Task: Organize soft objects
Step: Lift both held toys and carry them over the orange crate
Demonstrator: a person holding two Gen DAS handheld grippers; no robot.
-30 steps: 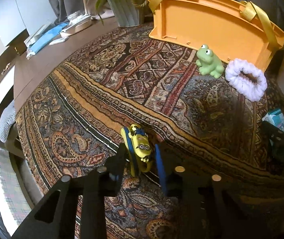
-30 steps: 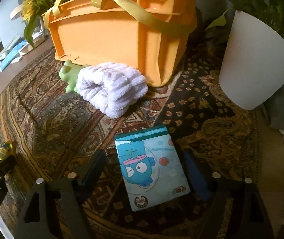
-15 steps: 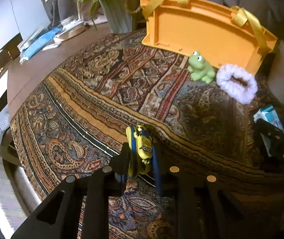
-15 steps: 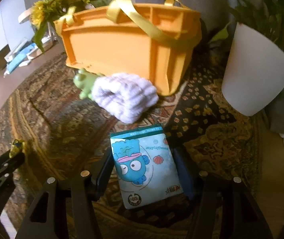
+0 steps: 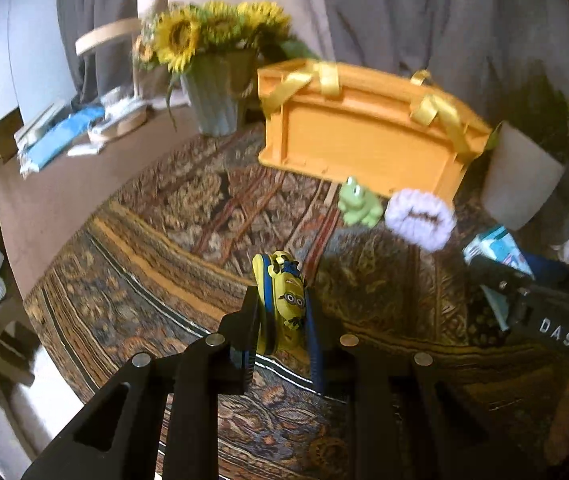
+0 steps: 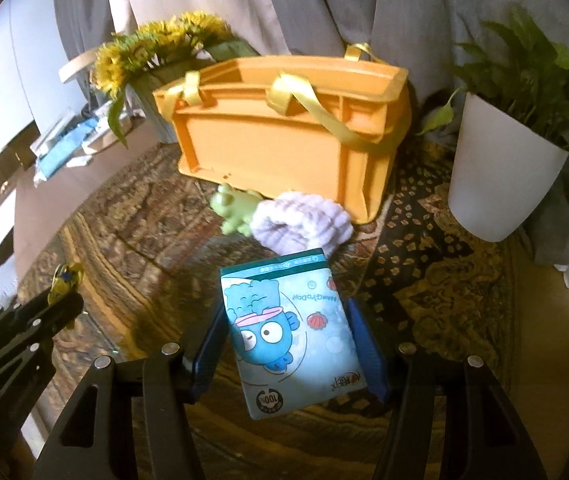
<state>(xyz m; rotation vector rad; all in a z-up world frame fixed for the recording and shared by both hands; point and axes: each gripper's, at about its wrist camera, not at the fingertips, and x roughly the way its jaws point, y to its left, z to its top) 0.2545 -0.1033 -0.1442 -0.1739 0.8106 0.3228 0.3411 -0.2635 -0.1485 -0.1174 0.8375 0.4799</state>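
My left gripper (image 5: 282, 312) is shut on a yellow Minion toy (image 5: 284, 300) and holds it above the patterned cloth. My right gripper (image 6: 288, 328) is shut on a blue cartoon tissue pack (image 6: 288, 332), lifted off the cloth. The left gripper with the toy (image 6: 64, 280) shows at the left of the right wrist view. The right gripper with the pack (image 5: 496, 248) shows at the right of the left wrist view. An orange basket (image 5: 368, 148) (image 6: 284, 140) with yellow handles stands at the back. A green frog toy (image 5: 358, 202) (image 6: 234, 210) and a lilac fluffy band (image 5: 420, 220) (image 6: 300, 224) lie in front of it.
A sunflower vase (image 5: 216, 100) stands left of the basket. A white plant pot (image 6: 504, 176) stands to its right. Blue and white items (image 5: 64, 132) lie on the brown table at the far left. The table edge curves down the left side.
Both grippers closed on their objects, the left on the Minion toy and the right on the tissue pack, and lifted them off the cloth. Both views now sit higher.
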